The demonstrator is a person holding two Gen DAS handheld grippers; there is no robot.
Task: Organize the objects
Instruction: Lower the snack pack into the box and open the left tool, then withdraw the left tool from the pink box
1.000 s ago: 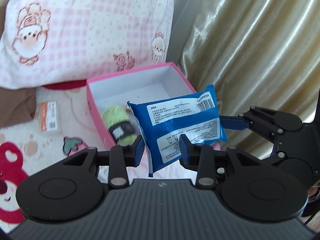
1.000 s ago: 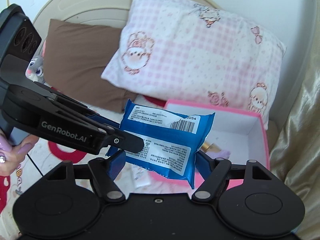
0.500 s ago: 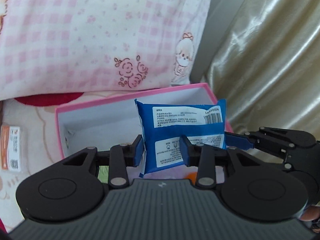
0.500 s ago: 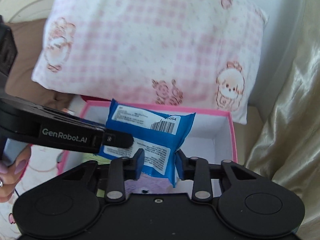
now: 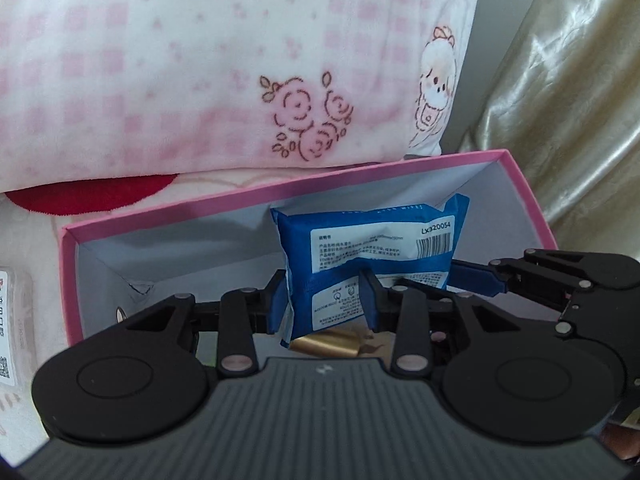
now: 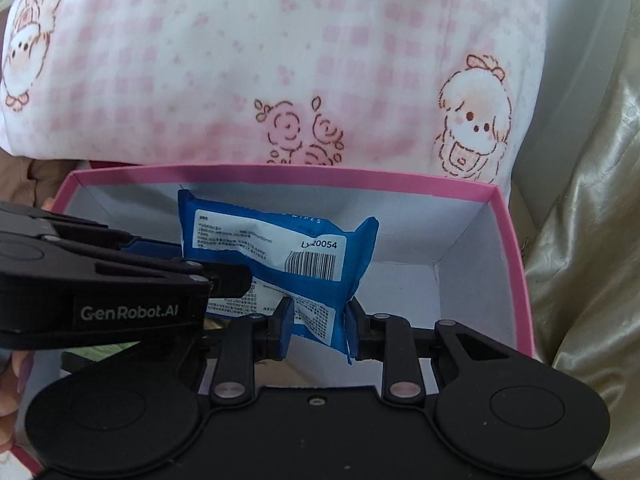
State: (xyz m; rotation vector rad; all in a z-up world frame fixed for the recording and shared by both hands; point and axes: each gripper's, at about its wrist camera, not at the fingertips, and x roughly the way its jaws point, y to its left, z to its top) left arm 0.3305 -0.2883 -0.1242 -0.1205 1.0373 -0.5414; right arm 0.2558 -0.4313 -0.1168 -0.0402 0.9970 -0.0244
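A bedroom in a home, seen close above a bed. A large soft pillow (image 6: 280,60) fills the upper view, white with pale pink checks and printed with cartoon roses and small round-faced characters. Beneath it lies a plush cream bedspread (image 5: 36,248) with red cartoon shapes. To the right hangs a shiny, crinkled gold curtain (image 5: 568,120). An open pink cardboard box (image 6: 516,280) with a white interior rests on the bed in front of the pillow.

Blue wipes packet (image 6: 280,248) between both clamped grippers, inside pink box (image 6: 516,264).
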